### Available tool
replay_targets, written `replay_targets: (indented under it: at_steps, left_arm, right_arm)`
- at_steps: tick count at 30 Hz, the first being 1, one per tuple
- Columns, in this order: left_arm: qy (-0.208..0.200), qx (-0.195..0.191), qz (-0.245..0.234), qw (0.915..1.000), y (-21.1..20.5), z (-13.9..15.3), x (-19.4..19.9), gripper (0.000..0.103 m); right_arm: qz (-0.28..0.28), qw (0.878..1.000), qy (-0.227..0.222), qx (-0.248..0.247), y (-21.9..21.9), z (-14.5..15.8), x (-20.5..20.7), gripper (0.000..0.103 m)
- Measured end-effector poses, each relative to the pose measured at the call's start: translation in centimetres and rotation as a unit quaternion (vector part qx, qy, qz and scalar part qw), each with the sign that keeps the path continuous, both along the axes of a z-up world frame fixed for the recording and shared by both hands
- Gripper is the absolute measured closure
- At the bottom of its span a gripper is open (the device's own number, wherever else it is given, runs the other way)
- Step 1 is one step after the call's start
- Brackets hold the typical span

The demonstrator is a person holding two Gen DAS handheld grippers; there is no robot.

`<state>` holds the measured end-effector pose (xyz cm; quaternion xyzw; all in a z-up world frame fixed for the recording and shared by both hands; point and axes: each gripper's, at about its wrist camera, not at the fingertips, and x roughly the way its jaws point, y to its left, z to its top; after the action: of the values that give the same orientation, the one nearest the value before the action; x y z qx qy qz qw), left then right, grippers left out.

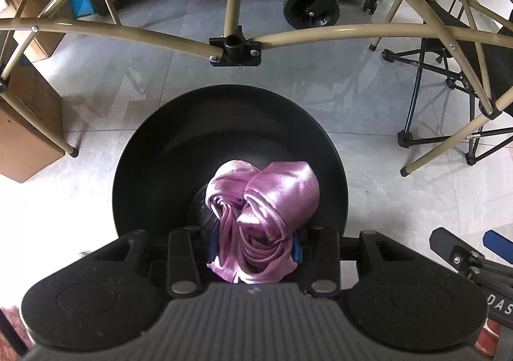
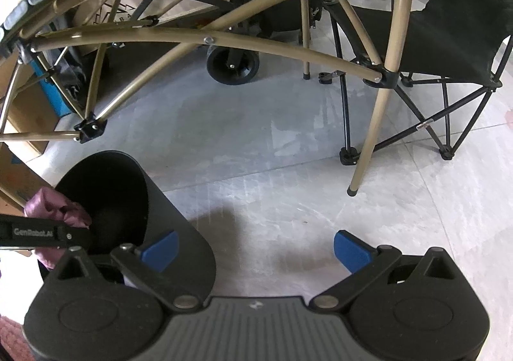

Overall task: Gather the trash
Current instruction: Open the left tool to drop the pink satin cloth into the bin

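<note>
On your far left a cardboard box (image 1: 25, 123) stands on the pale tiled floor (image 1: 96, 79), with the tan tube frame (image 1: 144, 30) arching overhead. At the centre of your left wrist view, your left gripper (image 1: 253, 247) has its fingers (image 1: 297, 248) clamped on a bunched pink satin cloth (image 1: 266, 197), which hangs over the open mouth of the black bin (image 1: 154, 136). Your right wrist view shows that same bin at its lower left, with the cloth at its rim. Further right, your right gripper (image 2: 255, 250) hovers above bare floor, its blue fingers (image 2: 162, 248) spread wide and holding nothing. Beyond it stand a black wheel (image 2: 232, 66) and, at far right, a folding chair (image 2: 449, 50).
</note>
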<state>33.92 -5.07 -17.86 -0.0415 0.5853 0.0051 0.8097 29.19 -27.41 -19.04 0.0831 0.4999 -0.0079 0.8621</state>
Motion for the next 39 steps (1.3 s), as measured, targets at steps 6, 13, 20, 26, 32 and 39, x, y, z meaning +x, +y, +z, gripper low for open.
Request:
replay_targets:
  at_steps: [6,13,20,26,32,39]
  left_arm:
    - [0.001,0.005,-0.001,1.0,-0.12,0.12,-0.01,0.058]
    - [-0.006,0.018,0.003,0.9998,-0.39,0.56,-0.2,0.0]
    - [0.002,0.021,0.005,0.9998,-0.11,0.38,-0.2,0.0]
    - [-0.001,0.024,0.003,0.9997,-0.13,0.51,-0.4,0.0]
    - [-0.002,0.023,0.001,0.9997,-0.18,0.62,-0.5,0.0]
    - [-0.009,0.026,-0.001,0.9996,-0.08,0.91,-0.73,0.0]
  right_arm:
    - [-0.001,1.0,0.001,-0.001,-0.06,-0.11,-0.02,0.0]
    - [-0.001,1.0,-0.002,0.001,-0.11,0.09,-0.11,0.0]
    - [-0.002,1.0,-0.005,0.002,-0.13,0.3,-0.21,0.0]
    - [-0.001,1.0,-0.006,0.002,-0.11,0.37,-0.21,0.0]
    - [0.0,1.0,-0.006,0.002,0.0,0.43,-0.2,0.0]
    - [0.0,1.0,-0.007,0.002,0.01,0.46,-0.21,0.0]
